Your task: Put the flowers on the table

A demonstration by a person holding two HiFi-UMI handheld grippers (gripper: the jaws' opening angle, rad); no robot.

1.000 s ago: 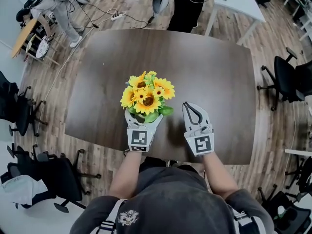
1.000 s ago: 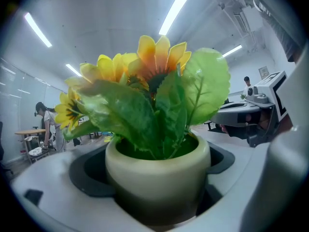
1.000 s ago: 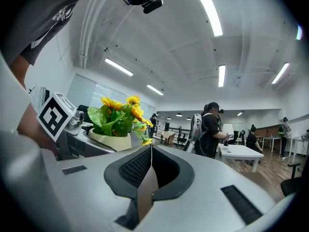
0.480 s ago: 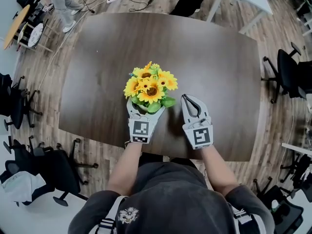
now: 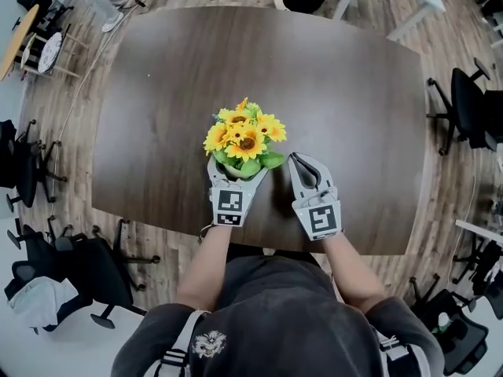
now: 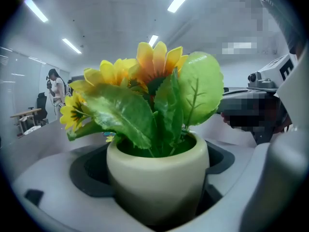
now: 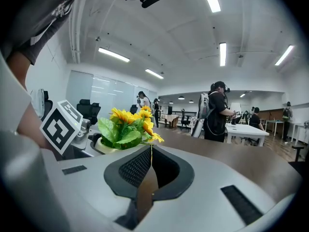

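Left gripper view: cream pot [image 6: 157,178] clamped tight between the jaws!
In the head view, the left gripper [image 5: 236,170] holds the flowers [image 5: 244,137] upright over the dark table [image 5: 338,93], near its front edge. I can't tell whether the pot touches the table. The right gripper [image 5: 299,160] sits just beside, jaws pressed together on nothing.
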